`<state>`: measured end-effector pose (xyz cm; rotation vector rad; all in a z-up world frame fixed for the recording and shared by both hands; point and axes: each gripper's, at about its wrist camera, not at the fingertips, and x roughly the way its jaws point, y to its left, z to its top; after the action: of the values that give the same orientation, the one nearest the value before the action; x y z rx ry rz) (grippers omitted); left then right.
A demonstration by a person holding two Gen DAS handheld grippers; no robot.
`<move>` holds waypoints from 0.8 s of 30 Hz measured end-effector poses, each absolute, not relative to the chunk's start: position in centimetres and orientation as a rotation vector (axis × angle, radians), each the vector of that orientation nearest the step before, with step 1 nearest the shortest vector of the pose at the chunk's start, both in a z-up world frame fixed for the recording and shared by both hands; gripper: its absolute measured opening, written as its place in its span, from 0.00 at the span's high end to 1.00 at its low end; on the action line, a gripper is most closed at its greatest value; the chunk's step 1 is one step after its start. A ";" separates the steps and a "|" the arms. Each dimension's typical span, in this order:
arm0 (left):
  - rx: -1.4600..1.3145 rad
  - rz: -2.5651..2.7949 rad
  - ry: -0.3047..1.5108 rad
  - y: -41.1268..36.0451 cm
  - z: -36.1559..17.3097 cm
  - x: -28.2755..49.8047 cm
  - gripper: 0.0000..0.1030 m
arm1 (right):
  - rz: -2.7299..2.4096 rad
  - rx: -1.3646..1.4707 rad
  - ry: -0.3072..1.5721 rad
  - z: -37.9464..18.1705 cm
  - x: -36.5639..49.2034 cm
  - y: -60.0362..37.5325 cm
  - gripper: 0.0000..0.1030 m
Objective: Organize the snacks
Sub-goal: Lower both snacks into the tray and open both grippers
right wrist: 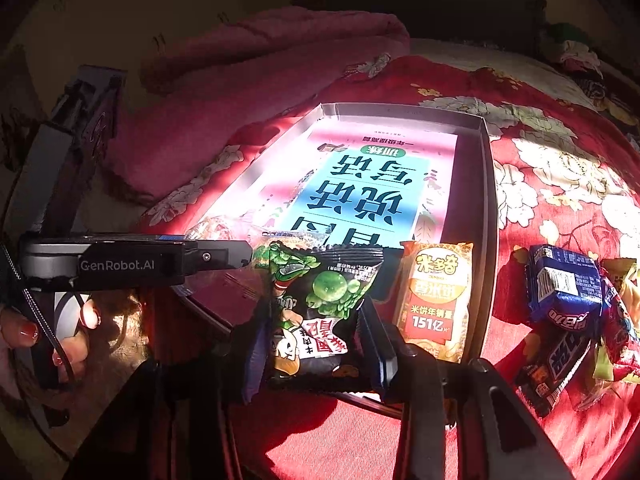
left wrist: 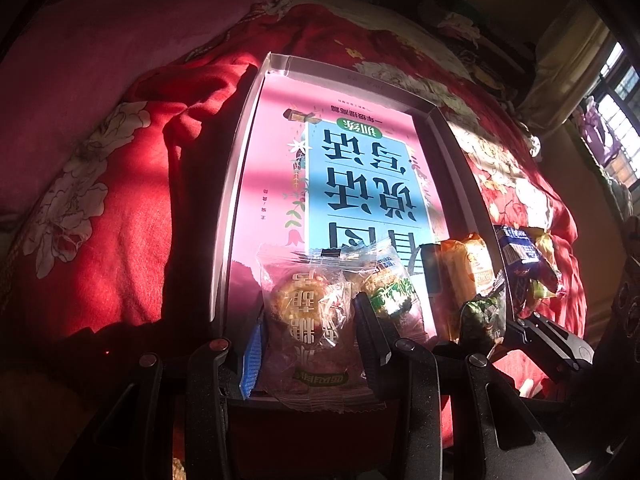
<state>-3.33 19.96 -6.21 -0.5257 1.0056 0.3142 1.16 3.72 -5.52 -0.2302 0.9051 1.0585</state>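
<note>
A grey tray point(left wrist: 240, 184) lies on the red bed, a pink and blue book flat in it. My left gripper point(left wrist: 308, 332) is shut on a clear packet with a round pastry point(left wrist: 308, 308), held over the tray's near end. A green-labelled cracker packet point(left wrist: 390, 288) lies beside it. My right gripper point(right wrist: 316, 344) is shut on a black and green pea snack bag point(right wrist: 320, 300), just above the tray's near edge point(right wrist: 490, 200). An orange rice cracker packet point(right wrist: 438, 300) lies in the tray's near right corner. The left gripper body point(right wrist: 132, 266) shows at the left of the right wrist view.
A heap of loose snacks, with blue wafer packets point(right wrist: 564, 292), lies on the floral red quilt point(right wrist: 560, 184) right of the tray. A pink pillow point(left wrist: 100, 52) lies at the far left. A window point(left wrist: 616, 120) is at the right.
</note>
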 end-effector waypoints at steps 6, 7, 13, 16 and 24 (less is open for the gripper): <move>-0.523 0.316 1.000 20.0 -6.1 -3.3 0.59 | 1.056 -0.221 0.906 -5.3 1.2 3.5 0.57; -0.522 0.317 0.998 20.0 -6.1 -3.4 0.59 | 1.054 -0.219 0.905 -5.3 1.2 3.4 0.57; -0.520 0.319 0.991 20.1 -6.0 -3.3 0.58 | 1.050 -0.207 0.903 -5.0 1.4 3.1 0.56; -0.516 0.320 0.985 20.0 -5.8 -3.3 0.56 | 1.053 -0.207 0.903 -4.9 1.3 3.0 0.56; -0.501 0.319 0.957 19.9 -5.3 -3.4 0.50 | 1.048 -0.206 0.893 -4.6 1.2 2.5 0.56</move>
<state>-3.37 19.86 -5.26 -0.5014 0.9573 0.3185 1.20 2.46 -4.58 -0.2059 0.8932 1.0477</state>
